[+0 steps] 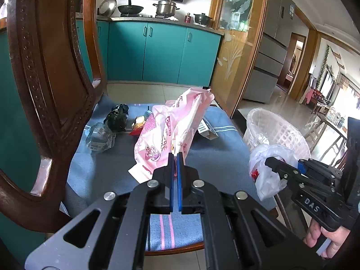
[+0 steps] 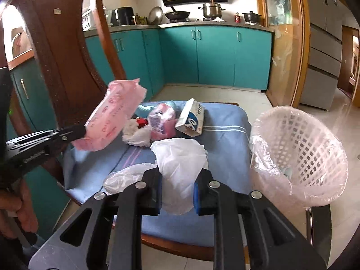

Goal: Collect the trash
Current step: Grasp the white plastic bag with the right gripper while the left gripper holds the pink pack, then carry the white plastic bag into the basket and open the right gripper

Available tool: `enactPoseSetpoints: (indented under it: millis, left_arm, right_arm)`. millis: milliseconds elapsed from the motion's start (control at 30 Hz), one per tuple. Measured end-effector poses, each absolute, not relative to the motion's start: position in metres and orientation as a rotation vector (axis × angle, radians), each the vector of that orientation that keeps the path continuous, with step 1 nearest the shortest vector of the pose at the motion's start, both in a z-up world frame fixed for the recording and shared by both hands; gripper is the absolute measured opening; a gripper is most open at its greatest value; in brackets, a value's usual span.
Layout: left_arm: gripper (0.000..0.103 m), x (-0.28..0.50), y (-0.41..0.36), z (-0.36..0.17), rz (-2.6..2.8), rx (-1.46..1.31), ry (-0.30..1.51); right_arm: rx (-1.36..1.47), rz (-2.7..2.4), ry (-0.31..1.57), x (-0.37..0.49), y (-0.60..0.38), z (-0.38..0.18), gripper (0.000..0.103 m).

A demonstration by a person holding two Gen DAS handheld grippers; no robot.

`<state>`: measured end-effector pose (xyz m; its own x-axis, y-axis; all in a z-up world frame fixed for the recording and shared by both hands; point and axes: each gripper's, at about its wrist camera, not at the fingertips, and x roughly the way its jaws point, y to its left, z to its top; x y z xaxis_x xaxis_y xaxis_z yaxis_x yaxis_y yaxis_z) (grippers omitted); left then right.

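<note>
Film of the pink wrapper (image 1: 162,130) looked light, soft and slippery, so the left claw (image 1: 175,156) clenched its lower edge above the chair seat (image 2: 225,139), while the right claw (image 2: 180,173) gripped the limp white plastic bag (image 2: 180,155) beside the basket (image 2: 315,135).

I see open blue cloth (image 2: 225,121) between the white carton (image 2: 190,118) and the lined basket (image 2: 299,148), a clear lane to its mouth. The chair back (image 2: 65,63) walls off my left, and the raised pink packet (image 2: 112,114) crowds that side.
</note>
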<state>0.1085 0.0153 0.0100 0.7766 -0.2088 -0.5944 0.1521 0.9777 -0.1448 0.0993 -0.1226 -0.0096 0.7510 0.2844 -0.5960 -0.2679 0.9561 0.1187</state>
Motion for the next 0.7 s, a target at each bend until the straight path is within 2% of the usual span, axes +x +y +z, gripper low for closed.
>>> enactPoseSetpoints:
  millis: [700]
  left_arm:
    - [0.004,0.1093,0.0107,0.0068,-0.195,-0.081,0.669]
  right_arm:
    - [0.026,0.305,0.677,0.0998,-0.1248,-0.012,0.021]
